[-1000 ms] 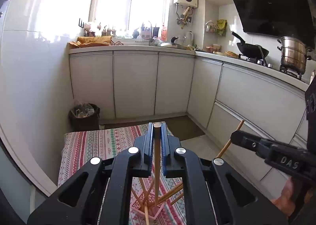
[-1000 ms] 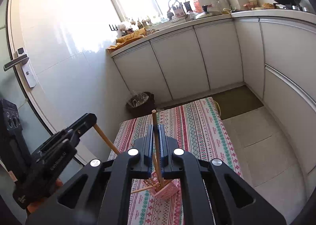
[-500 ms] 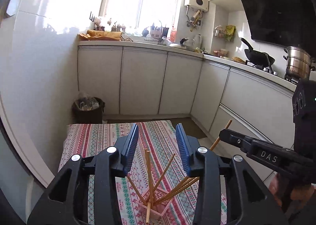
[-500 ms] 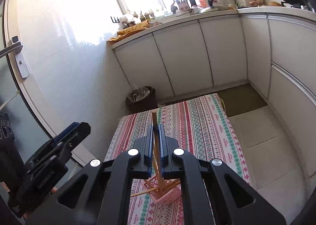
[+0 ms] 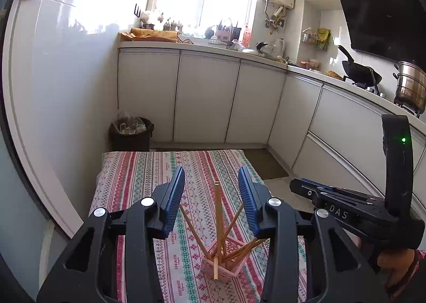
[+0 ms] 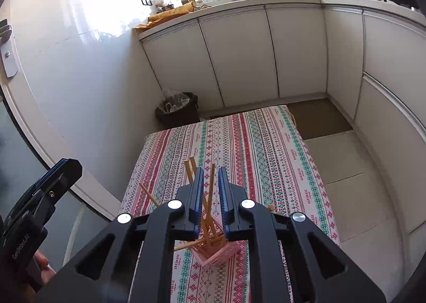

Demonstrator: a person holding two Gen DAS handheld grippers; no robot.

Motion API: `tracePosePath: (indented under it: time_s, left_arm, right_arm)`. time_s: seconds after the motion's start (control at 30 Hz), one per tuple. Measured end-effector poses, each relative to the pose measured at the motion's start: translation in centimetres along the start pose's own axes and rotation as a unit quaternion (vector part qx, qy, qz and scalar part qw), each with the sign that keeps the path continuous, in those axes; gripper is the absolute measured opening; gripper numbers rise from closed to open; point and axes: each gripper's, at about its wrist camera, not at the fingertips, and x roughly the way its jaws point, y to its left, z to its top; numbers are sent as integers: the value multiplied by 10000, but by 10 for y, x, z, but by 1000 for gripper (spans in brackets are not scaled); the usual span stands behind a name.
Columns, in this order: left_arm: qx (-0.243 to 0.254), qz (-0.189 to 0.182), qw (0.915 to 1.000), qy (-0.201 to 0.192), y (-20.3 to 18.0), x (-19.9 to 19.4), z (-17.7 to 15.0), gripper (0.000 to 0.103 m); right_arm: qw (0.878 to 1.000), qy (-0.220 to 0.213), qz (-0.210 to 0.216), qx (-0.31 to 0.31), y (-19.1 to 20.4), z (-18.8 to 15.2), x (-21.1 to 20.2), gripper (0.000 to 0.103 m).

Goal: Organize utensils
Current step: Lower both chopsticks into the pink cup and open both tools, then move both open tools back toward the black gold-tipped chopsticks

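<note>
Several thin wooden chopsticks [image 5: 218,219] stand splayed at different angles in a small pink plastic lattice basket [image 5: 226,267], which sits on a table covered with a red, green and white striped patterned cloth [image 5: 138,177], toward its near end. One of the chopsticks stands nearly upright while others lean outward to either side. The left gripper [image 5: 211,197], black with blue ribbed pads, hangs above the basket with its jaws spread wide and nothing between the pads; the chopsticks show through the gap below. The right gripper [image 6: 211,192] also sits over the basket; its jaws have just been opening and stand a narrow gap apart, a chopstick tip showing in that gap without the pads pressing on it. A dark waste bin [image 6: 178,110] stands beyond the table's far end, beside white kitchen cabinets [image 5: 205,95].
</note>
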Motion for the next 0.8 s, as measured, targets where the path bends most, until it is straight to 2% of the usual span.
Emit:
tracePosePath:
  time_s: [0.1, 0.17, 0.23, 0.37, 0.5, 0.67, 0.8]
  left_arm:
    - [-20, 2, 10000, 52, -1, 1, 0, 40]
    - [25, 40, 9999, 94, -3, 1, -1, 42]
    - [80, 56, 9998, 146, -7, 1, -4, 48]
    - [122, 107, 9998, 152, -13, -5, -9, 56]
    - [115, 186, 9997, 126, -18, -15, -12, 68]
    - [118, 232, 9996, 120, -24, -27, -16, 72]
    - [135, 239, 9996, 111, -31, -37, -23, 81]
  right_arm:
    - [10000, -13, -53, -33, 0, 0, -5, 16]
    - [10000, -44, -67, -41, 1, -1, -10, 24]
    - [9999, -95, -64, -26, 1, -2, -16, 37]
    - [9998, -149, -101, -72, 1, -7, -28, 40]
    - [9998, -180, -124, -6, -3, -12, -40, 52]
    - [9994, -278, -131, 127, -12, -22, -61, 68]
    - [9986, -392, -211, 285, -22, -32, -77, 82]
